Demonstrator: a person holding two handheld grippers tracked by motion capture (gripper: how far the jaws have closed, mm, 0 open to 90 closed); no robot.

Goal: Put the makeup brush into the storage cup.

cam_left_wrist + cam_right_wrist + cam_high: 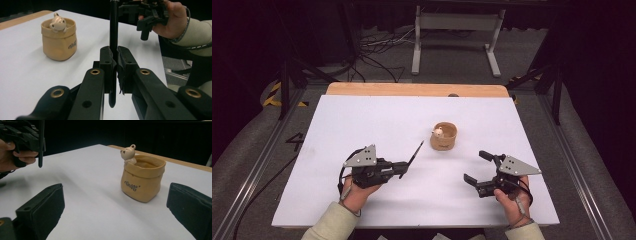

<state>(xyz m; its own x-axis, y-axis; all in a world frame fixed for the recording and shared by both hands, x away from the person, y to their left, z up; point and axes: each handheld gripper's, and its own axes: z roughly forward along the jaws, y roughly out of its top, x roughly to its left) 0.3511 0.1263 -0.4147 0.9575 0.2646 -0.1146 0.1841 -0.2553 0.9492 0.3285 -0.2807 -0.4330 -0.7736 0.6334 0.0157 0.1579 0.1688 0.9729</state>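
The left gripper (404, 168) has its jaws clamped on a thin black pen (414, 155), carried above the white desk (362, 125) with its tip toward the tan bag-shaped pen holder (444, 136), which stands near. The right gripper (476, 169) waits with its jaws apart. Next, I think, the pen must be tilted upright over the holder's mouth.

One tan sack-shaped pot (444, 136) with one small bear figure (438, 132) at its rim, one slim black pen (414, 156), two hand-held grippers, left gripper (403, 169) and right gripper (477, 168), two hands, one white table (362, 125), one wooden board (412, 89) at its far edge
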